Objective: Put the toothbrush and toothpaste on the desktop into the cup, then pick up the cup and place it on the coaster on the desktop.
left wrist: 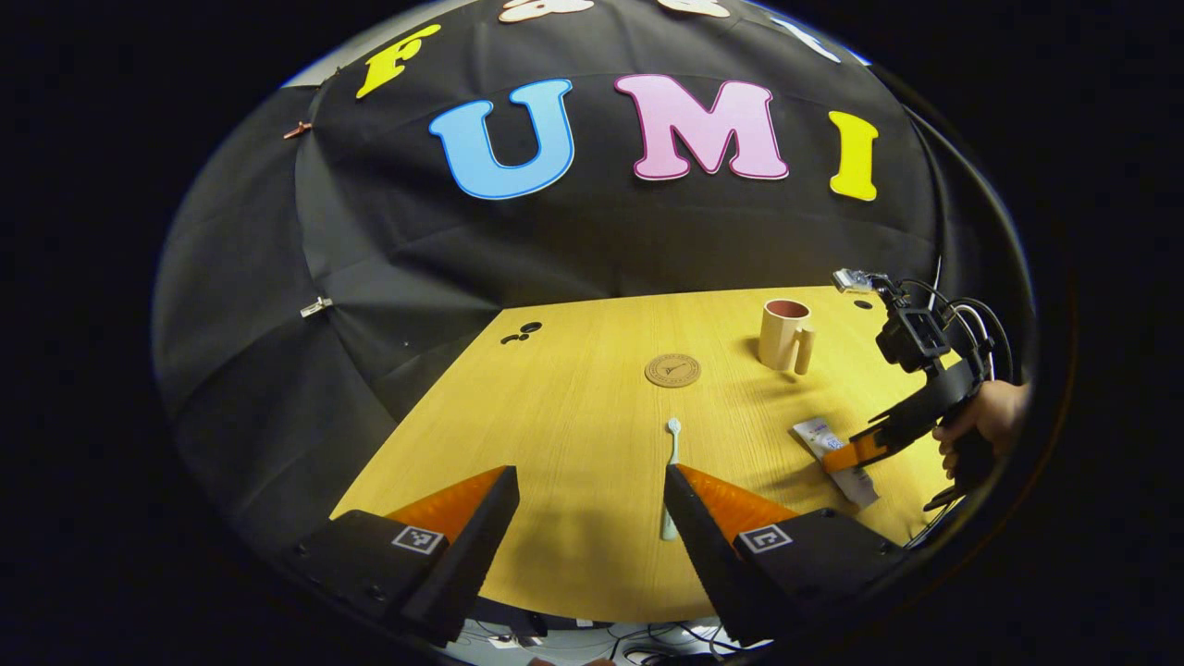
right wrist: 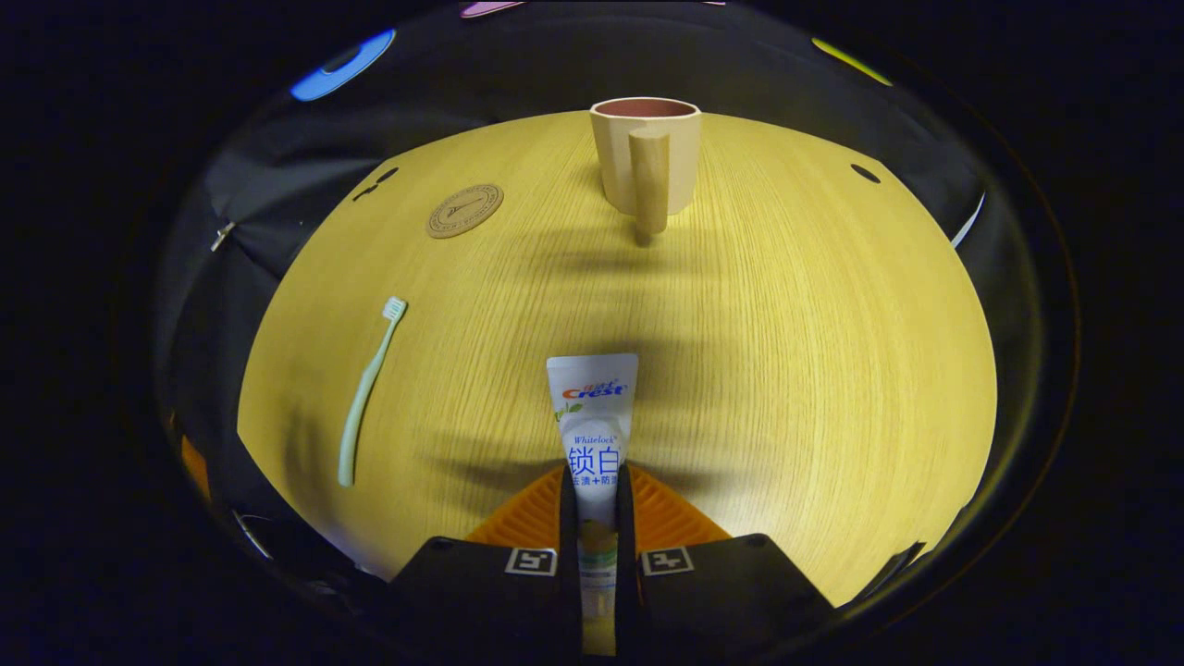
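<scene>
Tongs first: in the right gripper view my right tongs [right wrist: 598,495] sit at the bottom centre, clamped on the toothpaste [right wrist: 592,421], one finger pressed against each side of the tube. The tube runs up the frame from between them, lying flat on the counter [right wrist: 786,351]. Left of it, well apart, the toothbrush [right wrist: 368,390] lies flat with its bristle head toward the upper part of the frame. Farther up, the cup [right wrist: 645,157] stands upright at top centre with its handle facing me, and the coaster [right wrist: 464,210] lies flat to its left, apart from it.

In the left gripper view my left tongs [left wrist: 592,481] stand wide apart at the bottom of the frame, gripping nothing. The toothbrush [left wrist: 672,462] lies on the counter [left wrist: 573,398] just beside the right-hand finger, which hides part of its handle. Above it, near the middle of the frame, is the coaster [left wrist: 672,370], with the cup [left wrist: 785,335] to its right. At the right edge a hand [left wrist: 985,421] holds the right tongs [left wrist: 856,453] down on the toothpaste [left wrist: 835,446].
</scene>
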